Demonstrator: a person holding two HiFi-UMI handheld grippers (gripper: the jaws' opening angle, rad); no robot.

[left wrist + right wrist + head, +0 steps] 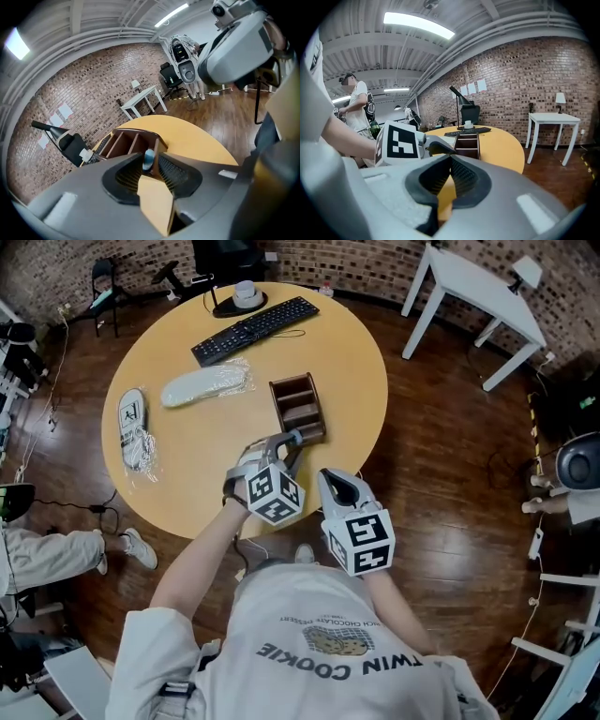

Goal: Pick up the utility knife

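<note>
A brown wooden organizer [298, 409] stands on the round yellow table [187, 474]. At its near end wall a small blue end [296, 438] sticks up; I take it for the utility knife [149, 158]. My left gripper [289, 448] reaches to that wall. In the left gripper view its jaws [151, 165] stand open with the blue end between the tips; contact cannot be made out. My right gripper [336, 482] hovers by the table's near edge, right of the left one. Its pads meet at the tips [450, 160] with nothing between them.
A black keyboard [255, 329] and a white cup [247, 294] lie at the table's far side. Two plastic-wrapped packs [204, 385] [136, 427] lie at the left. A white side table [483, 287] stands at the back right. A seated person's legs [56, 554] show at the left.
</note>
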